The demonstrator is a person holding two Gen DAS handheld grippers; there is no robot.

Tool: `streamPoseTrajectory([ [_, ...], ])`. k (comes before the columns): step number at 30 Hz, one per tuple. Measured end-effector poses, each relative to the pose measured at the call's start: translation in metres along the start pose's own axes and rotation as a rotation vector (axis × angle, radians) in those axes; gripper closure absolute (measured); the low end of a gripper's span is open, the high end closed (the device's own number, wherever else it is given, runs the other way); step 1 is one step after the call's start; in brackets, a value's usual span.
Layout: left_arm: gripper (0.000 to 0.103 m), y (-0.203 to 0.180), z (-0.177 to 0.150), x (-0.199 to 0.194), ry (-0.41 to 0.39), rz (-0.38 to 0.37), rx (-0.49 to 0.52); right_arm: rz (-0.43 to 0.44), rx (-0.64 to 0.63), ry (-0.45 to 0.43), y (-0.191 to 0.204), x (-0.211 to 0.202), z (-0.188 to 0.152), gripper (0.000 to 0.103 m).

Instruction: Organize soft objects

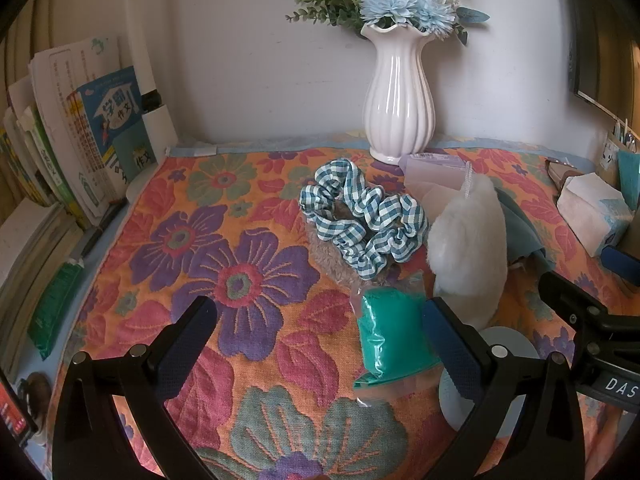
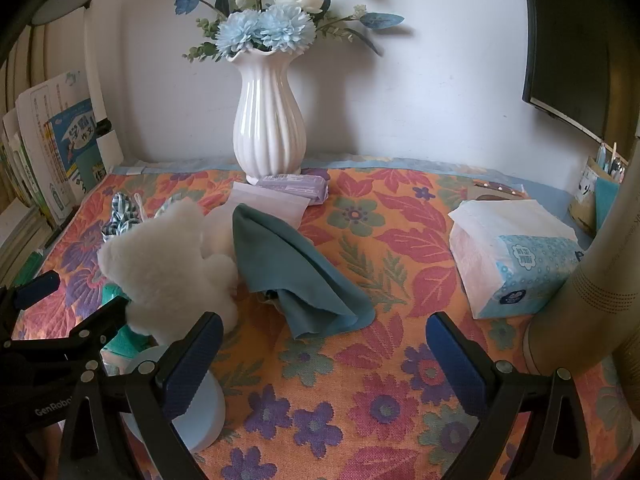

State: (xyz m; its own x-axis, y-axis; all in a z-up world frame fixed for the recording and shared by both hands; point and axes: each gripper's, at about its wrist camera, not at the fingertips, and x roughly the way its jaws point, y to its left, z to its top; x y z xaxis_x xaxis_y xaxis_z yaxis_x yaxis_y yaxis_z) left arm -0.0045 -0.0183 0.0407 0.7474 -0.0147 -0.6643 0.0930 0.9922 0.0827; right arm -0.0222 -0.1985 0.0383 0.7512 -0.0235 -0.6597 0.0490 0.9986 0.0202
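Note:
A blue-and-white checked scrunchie (image 1: 362,220) lies on a brown fuzzy item (image 1: 326,250) on the flowered cloth. A green soft item in a clear bag (image 1: 390,340) lies just inside my left gripper's right finger. A white plush toy (image 1: 470,248) stands right of it; it also shows in the right wrist view (image 2: 168,268). A teal cloth (image 2: 296,276) lies crumpled beside the plush. My left gripper (image 1: 320,336) is open and empty. My right gripper (image 2: 324,356) is open and empty, in front of the teal cloth.
A white vase (image 1: 398,108) of flowers stands at the back by the wall. Books (image 1: 80,140) line the left edge. A tissue pack (image 2: 516,264) lies at the right. A pale blue round object (image 2: 196,412) sits by my right gripper's left finger. A purple packet (image 2: 292,186) lies behind.

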Motion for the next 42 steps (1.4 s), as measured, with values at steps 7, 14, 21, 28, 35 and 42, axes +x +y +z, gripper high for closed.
streamPoseTrajectory([
  [7,0.000,0.0001,0.0001,0.0001,0.000,0.001,0.000,-0.002,-0.006,0.003,0.0012,0.0001,-0.0003,0.002],
  [14,0.000,0.0003,-0.0001,0.0007,0.001,-0.001,0.000,-0.003,-0.005,0.004,0.0015,0.0006,-0.0002,0.002],
  [21,0.000,0.0004,-0.0013,0.0017,0.005,-0.004,-0.003,-0.003,-0.005,0.004,0.0016,0.0006,-0.0003,0.002],
  [28,0.000,0.0008,-0.0006,0.0022,0.007,-0.005,-0.003,-0.004,-0.005,0.004,0.0017,0.0004,-0.0003,0.002],
  [35,0.000,0.0016,-0.0009,0.0034,0.012,-0.007,-0.006,-0.003,-0.005,0.004,0.0017,0.0006,-0.0001,0.002],
  [42,0.000,0.0017,-0.0012,0.0035,0.014,-0.009,-0.007,-0.004,-0.005,0.005,0.0020,0.0005,-0.0001,0.002],
])
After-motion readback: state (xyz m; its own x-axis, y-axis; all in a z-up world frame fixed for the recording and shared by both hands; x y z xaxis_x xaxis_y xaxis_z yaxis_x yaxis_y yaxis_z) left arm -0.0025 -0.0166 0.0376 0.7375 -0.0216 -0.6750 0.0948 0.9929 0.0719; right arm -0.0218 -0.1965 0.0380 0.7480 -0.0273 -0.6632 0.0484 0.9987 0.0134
